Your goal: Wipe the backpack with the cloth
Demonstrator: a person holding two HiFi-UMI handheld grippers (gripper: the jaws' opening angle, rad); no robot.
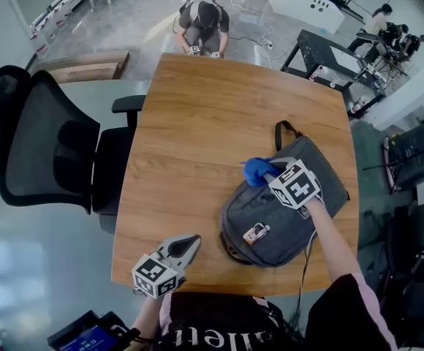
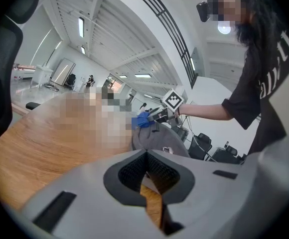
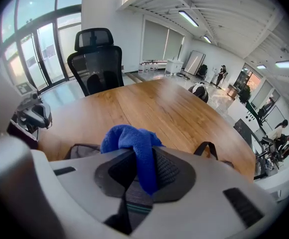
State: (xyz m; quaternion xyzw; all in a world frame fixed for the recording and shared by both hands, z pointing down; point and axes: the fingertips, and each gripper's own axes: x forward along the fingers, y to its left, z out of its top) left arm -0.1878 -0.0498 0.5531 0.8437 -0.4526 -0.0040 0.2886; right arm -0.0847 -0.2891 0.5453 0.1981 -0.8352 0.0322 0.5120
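Observation:
A grey backpack (image 1: 285,207) lies flat on the wooden table (image 1: 197,123), toward its right front, with its black carry loop (image 1: 281,131) pointing away. My right gripper (image 1: 269,172) is shut on a blue cloth (image 1: 256,171) over the backpack's upper left part; in the right gripper view the blue cloth (image 3: 134,143) hangs bunched between the jaws above the backpack (image 3: 79,151). My left gripper (image 1: 186,246) rests near the table's front edge, left of the backpack, jaws closed with nothing held. The left gripper view shows the backpack (image 2: 157,138) and cloth (image 2: 142,119) ahead.
A black office chair (image 1: 47,145) stands at the table's left side. A person (image 1: 203,24) crouches on the floor beyond the far edge. A black bench (image 1: 329,61) and more seated people (image 1: 395,35) are at the far right. A small tag (image 1: 256,232) lies on the backpack.

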